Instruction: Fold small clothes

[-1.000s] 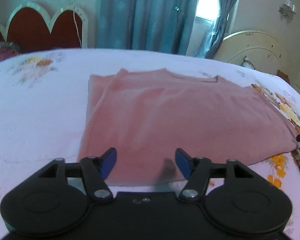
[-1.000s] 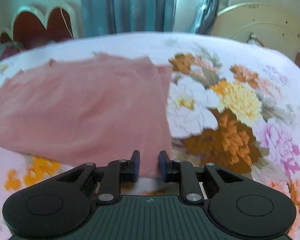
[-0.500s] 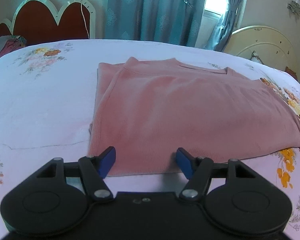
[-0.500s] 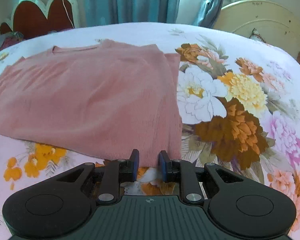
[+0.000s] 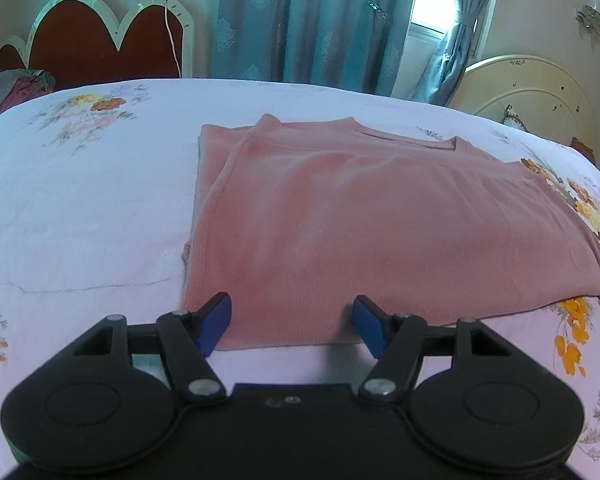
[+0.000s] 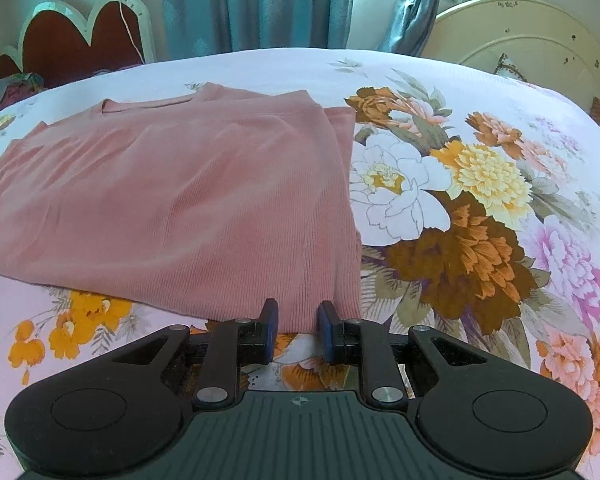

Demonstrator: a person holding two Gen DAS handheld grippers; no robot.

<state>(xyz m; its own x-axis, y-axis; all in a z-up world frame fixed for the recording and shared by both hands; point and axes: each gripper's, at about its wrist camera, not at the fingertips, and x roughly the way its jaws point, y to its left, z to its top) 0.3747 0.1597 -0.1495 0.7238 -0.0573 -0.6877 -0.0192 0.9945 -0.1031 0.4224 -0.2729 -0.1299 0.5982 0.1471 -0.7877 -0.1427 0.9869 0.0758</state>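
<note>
A pink ribbed top point(image 5: 380, 232) lies flat on a bed covered with a flowered sheet point(image 5: 80, 208), its sleeves already folded in over the body so that it forms a rough rectangle. Its neckline is at the far edge and its hem at the near edge, just in front of both grippers.

The left gripper point(image 5: 292, 322) hovers over the near left corner of the top. Its jaws stand wide apart (the blue pads frame a broad stretch of the hem), and nothing is pinched between them; the cloth lies flat beneath and beyond the fingertips.

The right gripper point(image 6: 298, 326) sits at the near right corner of the top point(image 6: 180, 200). Its jaws are drawn close together with only a narrow gap left, and the hem edge shows in that gap just beyond the pads. Whether the pads actually press the cloth cannot be told from this view, since the fabric looks to lie flat on the sheet rather than lifted.

To the right of the top the sheet point(image 6: 480, 208) carries large printed blossoms in white, yellow, orange and purple. At the far side of the room hang teal curtains point(image 5: 308, 20), with a red scalloped headboard point(image 5: 96, 44) at far left and a cream curved bed frame point(image 6: 520, 36) at far right.
</note>
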